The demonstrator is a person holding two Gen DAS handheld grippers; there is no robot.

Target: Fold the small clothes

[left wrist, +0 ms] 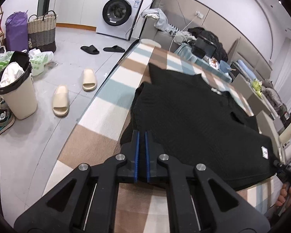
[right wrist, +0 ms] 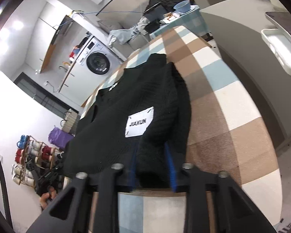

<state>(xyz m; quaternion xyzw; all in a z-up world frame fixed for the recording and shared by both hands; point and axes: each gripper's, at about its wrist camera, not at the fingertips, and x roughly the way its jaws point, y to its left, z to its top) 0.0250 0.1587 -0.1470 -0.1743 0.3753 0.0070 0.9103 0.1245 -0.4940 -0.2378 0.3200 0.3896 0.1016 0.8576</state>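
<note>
Blue-padded black fingers of the left gripper [left wrist: 142, 136] are seen nearly pressed together at the near hem of the black knitted garment [left wrist: 194, 116], with only a thin edge of knit, if any, pinched between them — the overlap is hard to read. In the right wrist view the right gripper [right wrist: 151, 151] is clamped on a thick bunch of the same black knit, the fabric bulging between its blue pads. The garment is spread flat on the brown, white and pale blue checked tablecloth [left wrist: 99, 128], stretching away toward 12 o'clock, with its white sewn-on label [right wrist: 139, 122] lying just beyond the right fingers at about 11 o'clock. Judging by the two grips on the near edge, the fold is at its pick-up stage: the hem is taken but not yet lifted. Next, both corners would need to be raised together and carried toward 12 o'clock — evenly, so that the knit is laid over itself without twisting.
</note>
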